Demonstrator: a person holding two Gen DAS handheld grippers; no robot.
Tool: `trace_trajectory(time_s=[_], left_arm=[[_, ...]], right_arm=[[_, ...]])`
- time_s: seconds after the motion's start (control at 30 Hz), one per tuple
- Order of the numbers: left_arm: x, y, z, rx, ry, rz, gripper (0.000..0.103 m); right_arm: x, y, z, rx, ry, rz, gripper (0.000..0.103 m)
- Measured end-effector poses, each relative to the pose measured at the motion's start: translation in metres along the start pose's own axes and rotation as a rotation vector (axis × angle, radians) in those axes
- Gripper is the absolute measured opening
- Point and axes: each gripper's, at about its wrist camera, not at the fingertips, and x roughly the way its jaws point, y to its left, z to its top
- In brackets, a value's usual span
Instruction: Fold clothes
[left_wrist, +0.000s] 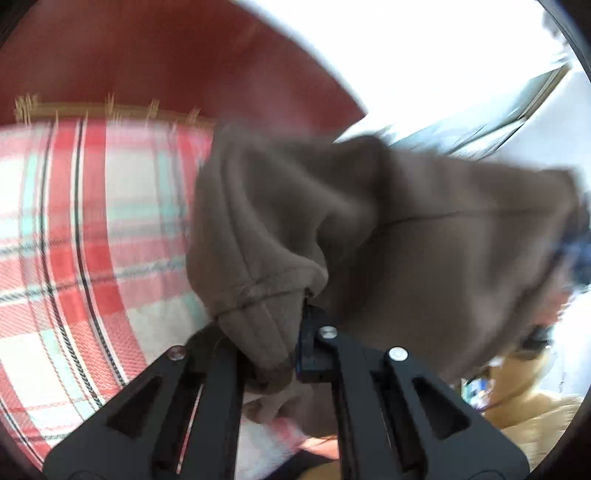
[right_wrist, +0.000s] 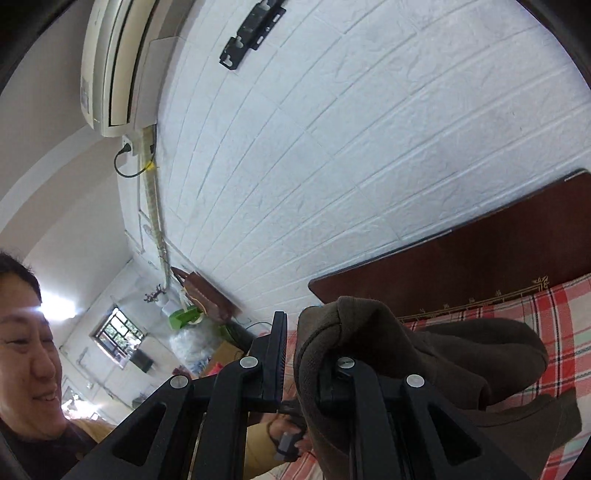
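A brown knit garment (left_wrist: 388, 229) hangs in the air above a bed with a red, white and teal plaid sheet (left_wrist: 85, 236). My left gripper (left_wrist: 266, 325) is shut on its ribbed hem, which bunches between the two black fingers. The left wrist view is blurred by motion. In the right wrist view my right gripper (right_wrist: 304, 332) points upward and is shut on another part of the brown garment (right_wrist: 461, 354). There the cloth folds over and hides the right-hand finger, and the rest sags down onto the plaid sheet (right_wrist: 565, 332).
A dark red wooden headboard (right_wrist: 480, 258) stands behind the bed against a white brick-pattern wall (right_wrist: 332, 147). An air conditioner (right_wrist: 110, 66) hangs high on the left. The person's head (right_wrist: 22, 350) is close at the left, and a hand (right_wrist: 284, 432) shows below the right gripper.
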Motion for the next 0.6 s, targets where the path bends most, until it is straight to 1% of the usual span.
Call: trace_trajectory(time_s=[0.1,0.27,0.4,0.47,0.53,0.6], left_arm=[[-0.069,-0.048,0.015,0.087,-0.091,-0.053,0.006],[-0.16,-0.146,0.038,0.263,-0.203,-0.015,0.006],[-0.232,-0.223,0.055,0.405,-0.291,0.017,0.006],[-0.255,-0.241,0.041,0.442,-0.324,0.032,0.006],[-0.277,-0.259,0.026,0.478,-0.356,0.047,0.006],[-0.296,-0.263,0.009,0.461,-0.369,0.067,0.006]], right_arm=[[-0.026,0.029,0.018,-0.051,-0.062,-0.003,0.01],[-0.074,0.088,0.055,-0.152,-0.187,0.03,0.01],[-0.108,0.131,0.079,-0.201,-0.273,0.075,0.01],[-0.121,0.151,0.083,-0.225,-0.3,0.09,0.01],[-0.13,0.168,0.08,-0.258,-0.309,0.091,0.01],[-0.138,0.181,0.073,-0.272,-0.315,0.091,0.01]])
